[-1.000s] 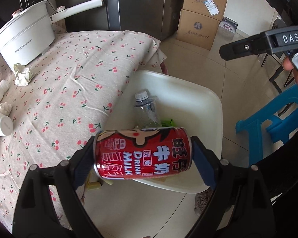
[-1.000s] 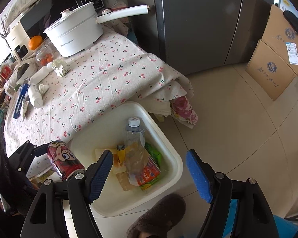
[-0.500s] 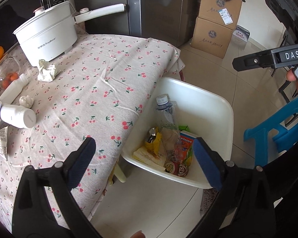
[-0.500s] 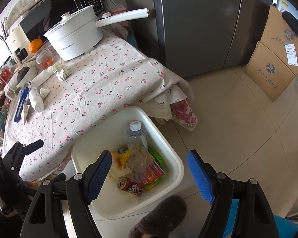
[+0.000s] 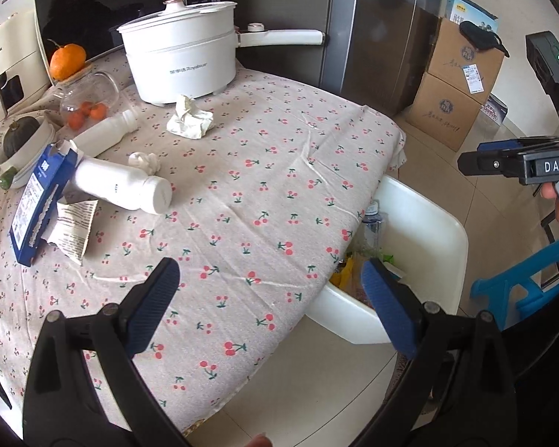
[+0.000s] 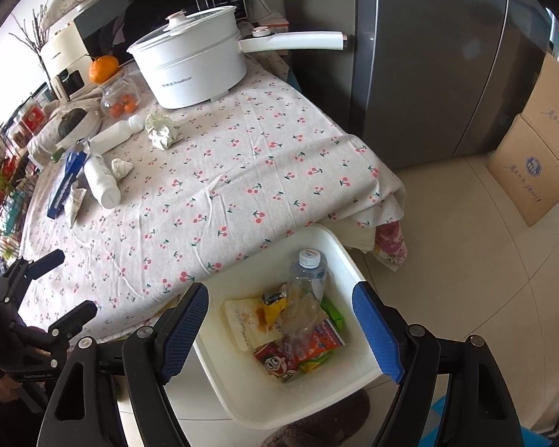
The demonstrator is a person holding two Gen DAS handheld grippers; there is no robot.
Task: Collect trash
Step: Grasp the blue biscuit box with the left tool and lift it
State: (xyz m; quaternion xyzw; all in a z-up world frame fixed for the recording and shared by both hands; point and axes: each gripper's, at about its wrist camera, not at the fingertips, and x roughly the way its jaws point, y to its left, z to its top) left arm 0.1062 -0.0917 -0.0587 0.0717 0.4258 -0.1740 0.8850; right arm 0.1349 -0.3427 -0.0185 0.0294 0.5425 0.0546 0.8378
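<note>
Both claws are wide and hold nothing: the left claw (image 5: pixel 268 298) is over the desk (image 5: pixel 279 171) edge, and the right claw (image 6: pixel 279 320) is above the white bin (image 6: pixel 249 391). More trash lies near the white pot (image 5: pixel 182 63): a crumpled tissue (image 5: pixel 190 119) and two white bottles (image 5: pixel 123 190). A bottle could roll away if a claw bumps its round side.

Glossy plastic bin (image 6: pixel 238 391) (cotton-like tablecloth (image 5: pixel 279 193))

My left camera looks down across the cherry tablecloth (image 5: pixel 264 193) toward the white pot (image 5: pixel 182 63). My right camera sits above the bin (image 6: pixel 328 234), facing the same pot and table.
</note>
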